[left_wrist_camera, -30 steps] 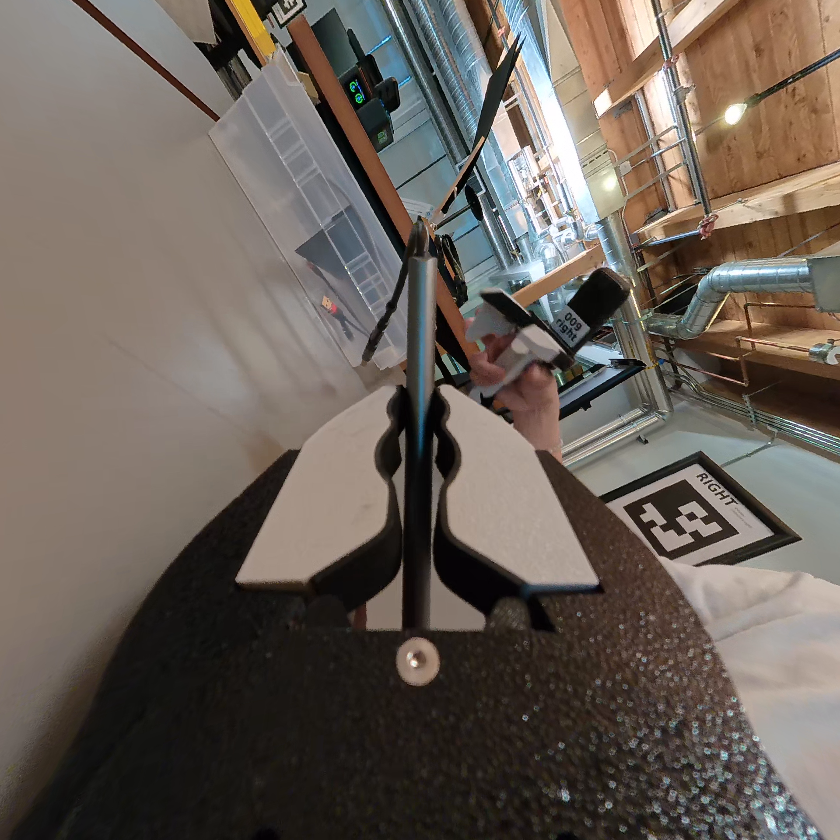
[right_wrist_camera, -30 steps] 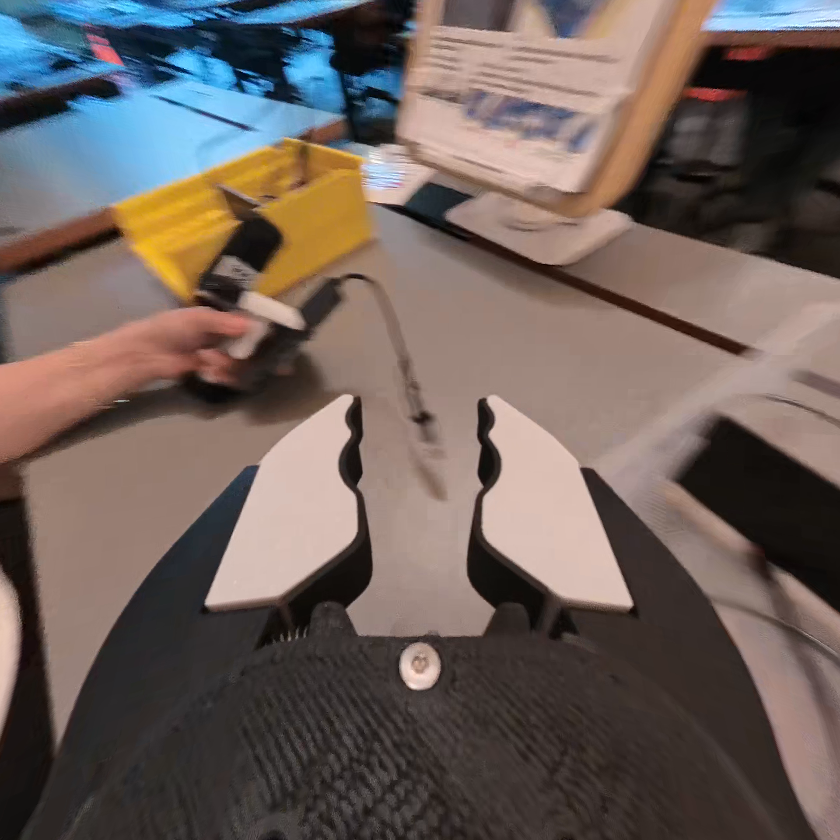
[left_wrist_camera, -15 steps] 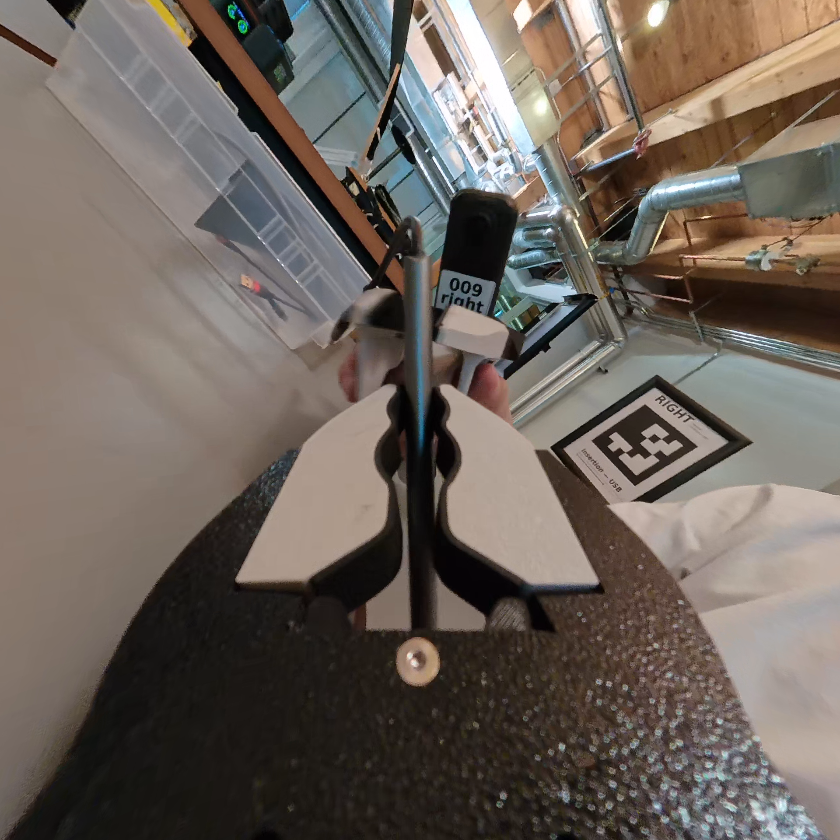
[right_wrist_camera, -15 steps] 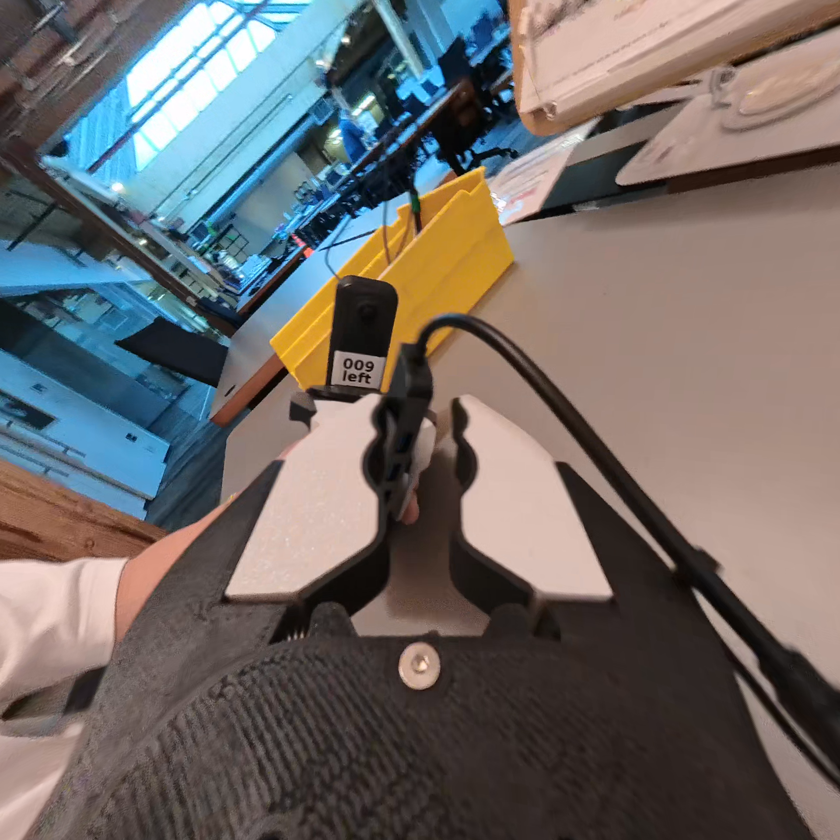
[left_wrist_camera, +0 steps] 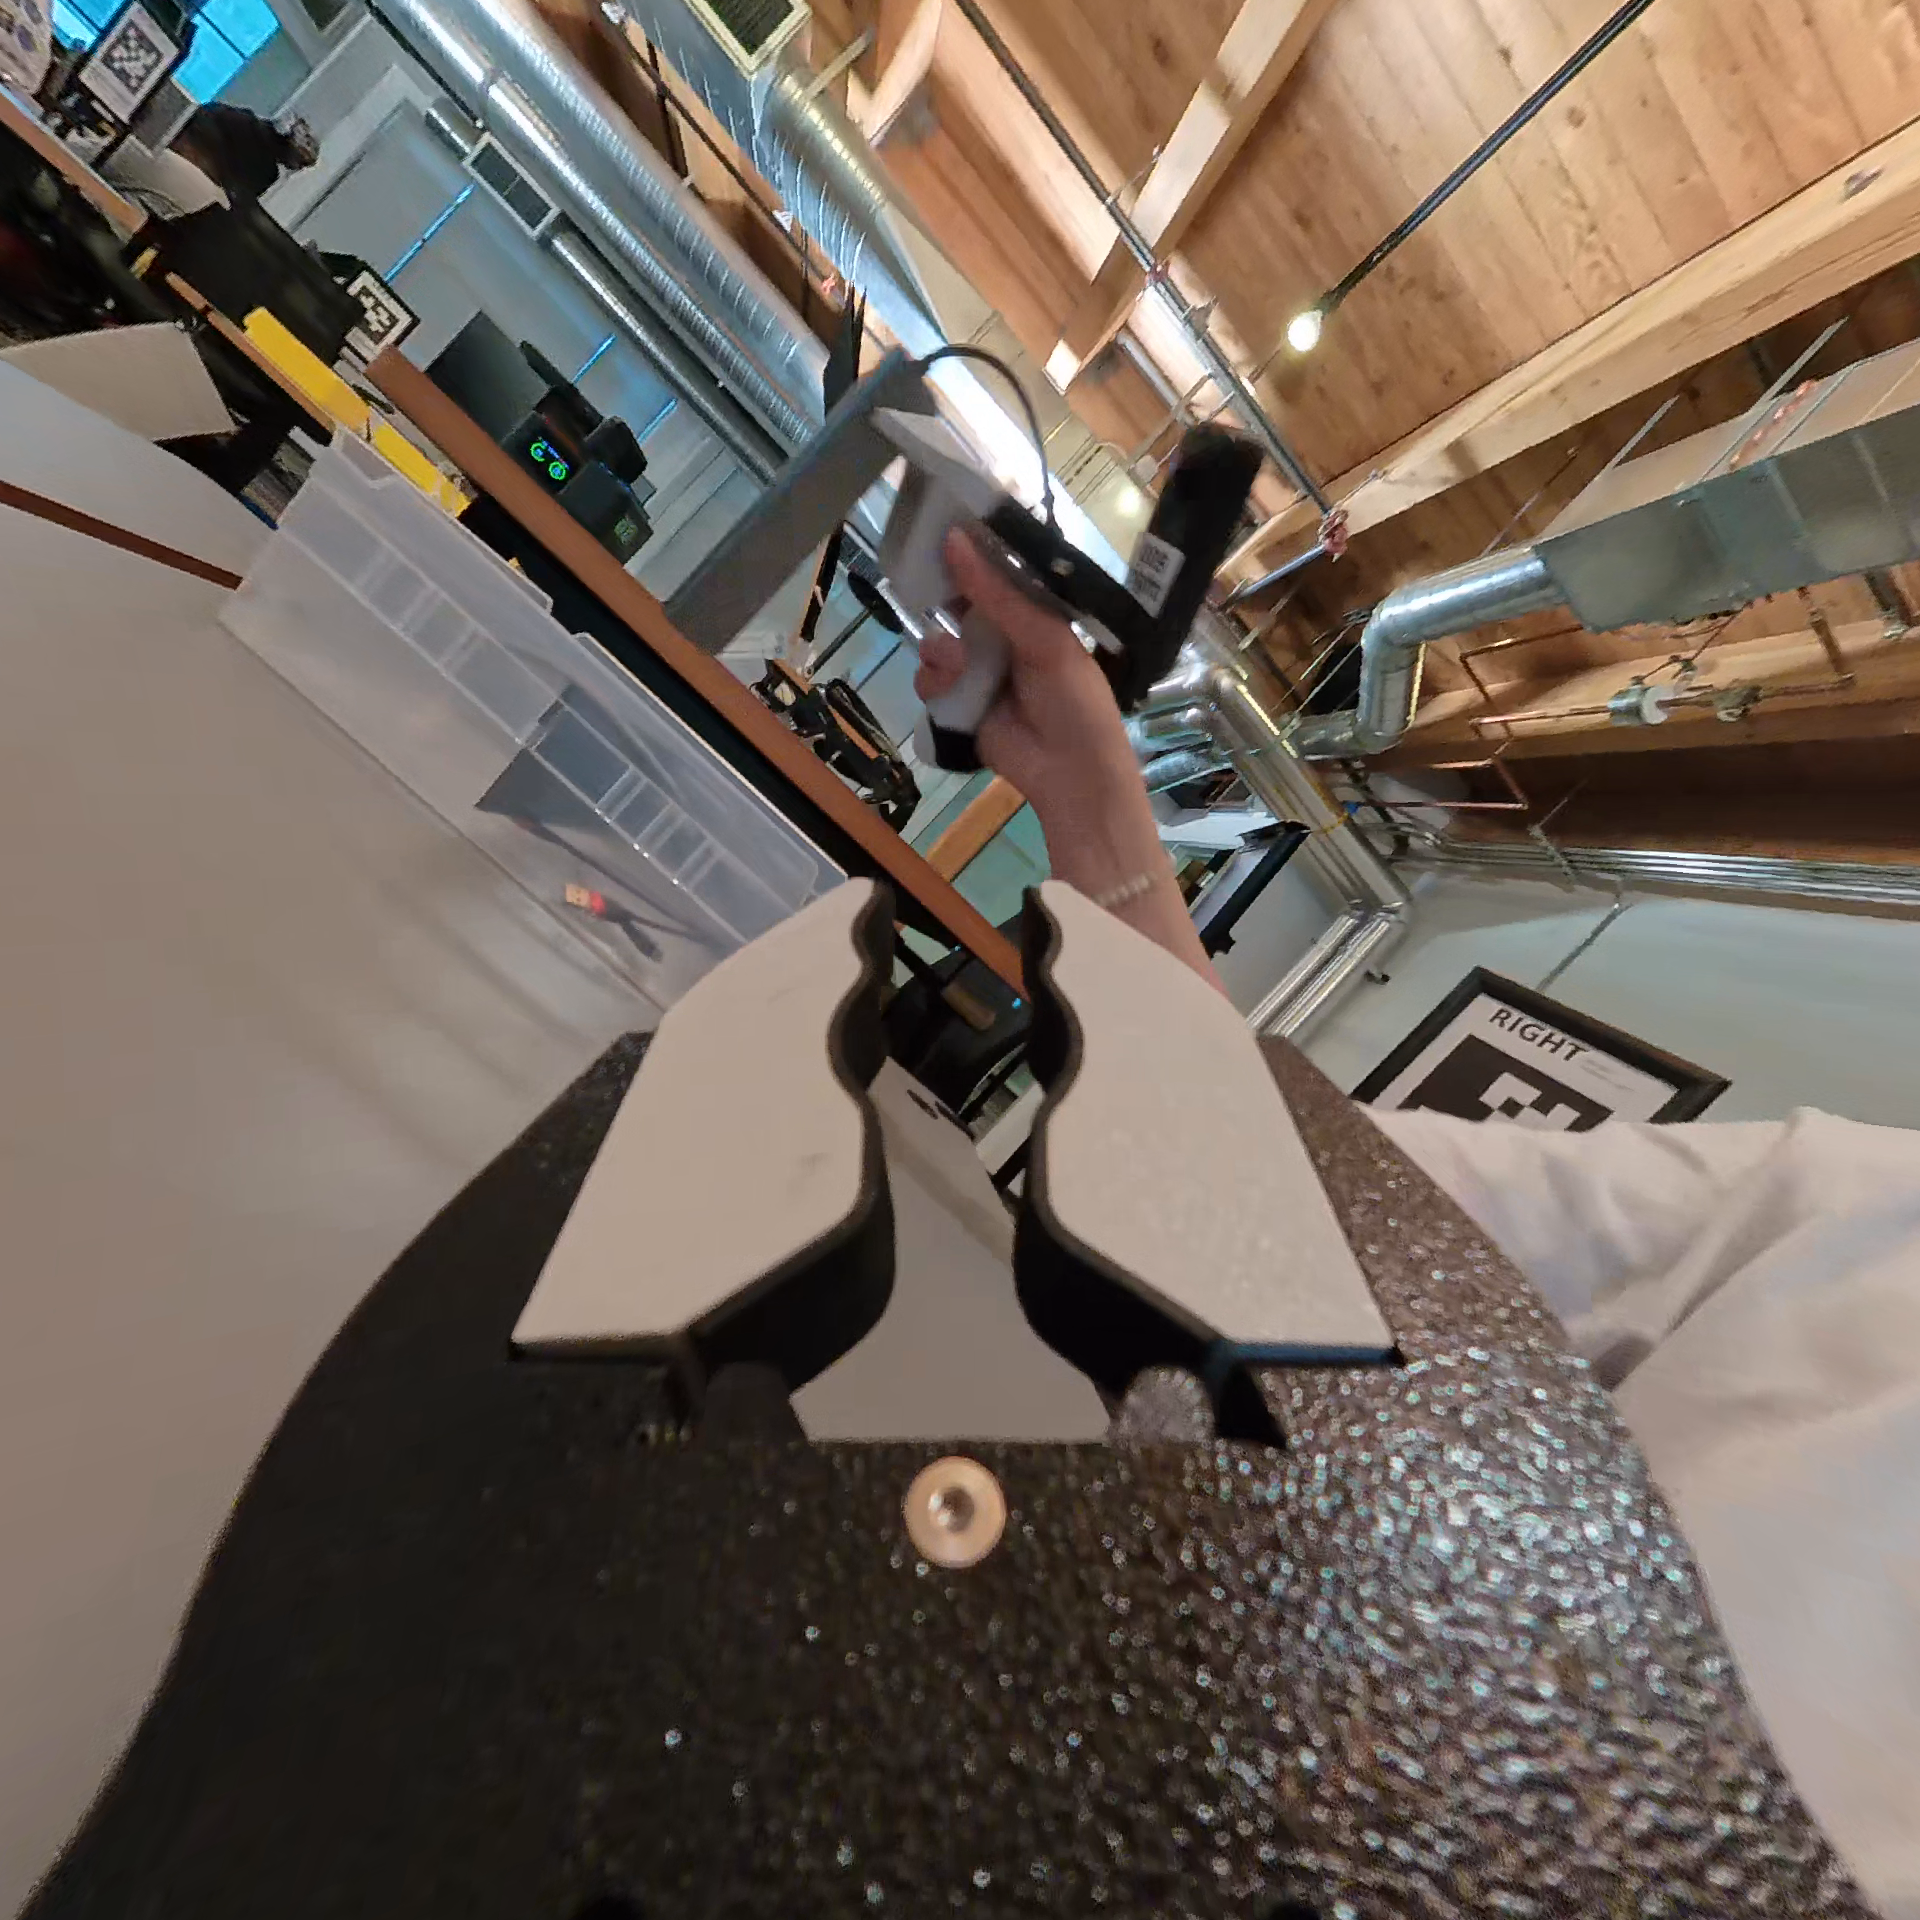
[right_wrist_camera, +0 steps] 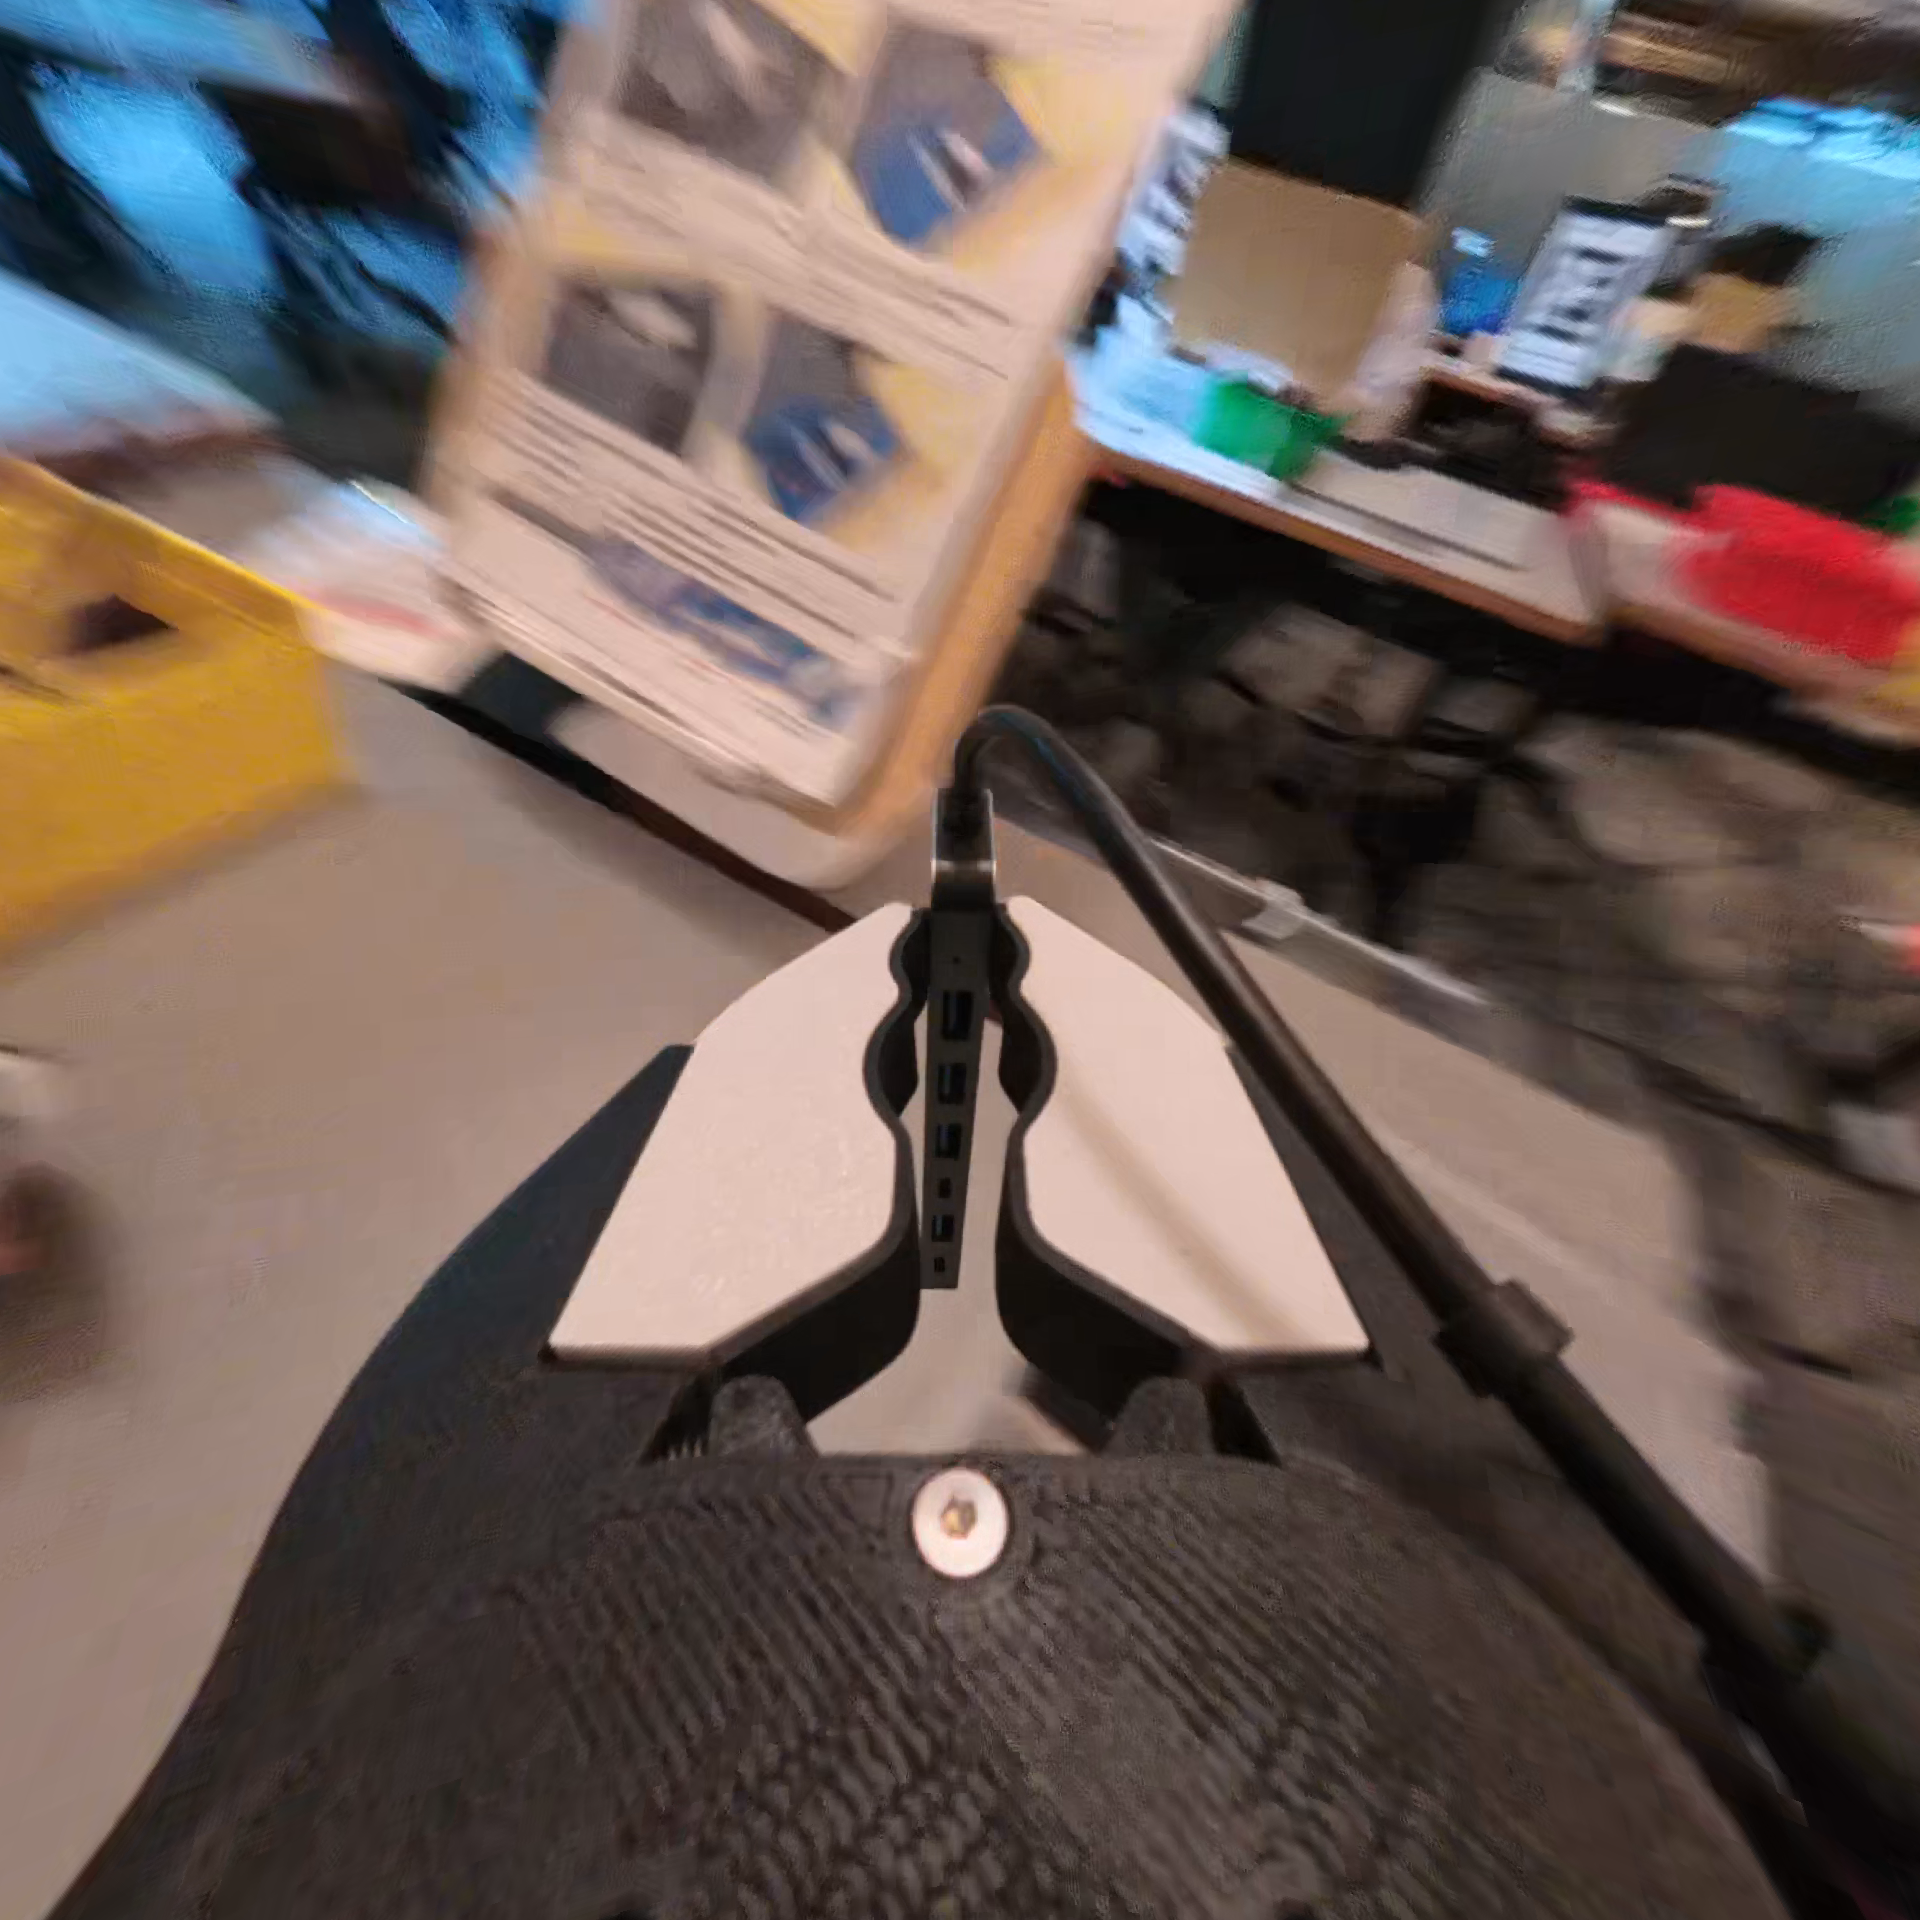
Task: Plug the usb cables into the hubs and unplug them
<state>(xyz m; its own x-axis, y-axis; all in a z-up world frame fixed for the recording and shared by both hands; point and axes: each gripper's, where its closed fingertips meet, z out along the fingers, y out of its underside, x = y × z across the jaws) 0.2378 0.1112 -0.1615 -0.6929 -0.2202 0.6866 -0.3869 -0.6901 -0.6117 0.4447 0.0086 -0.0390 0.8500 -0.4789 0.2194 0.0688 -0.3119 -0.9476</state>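
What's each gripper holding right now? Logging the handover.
Left gripper: open, empty.
Right gripper: shut on the USB hub.

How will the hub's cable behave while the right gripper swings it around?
Probably semi-stiff: the cable arcs out of the hub without sagging. The hub, clamped edge-on in the right gripper, looks rigid and light. The thick ferrite lump may tug.

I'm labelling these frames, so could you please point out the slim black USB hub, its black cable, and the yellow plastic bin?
Slim black USB hub (right_wrist_camera: 958, 1101): right wrist view, ported edge.
Black cable (right_wrist_camera: 1236, 997): right wrist view, mid-length.
Yellow plastic bin (right_wrist_camera: 135, 748): right wrist view, front wall.
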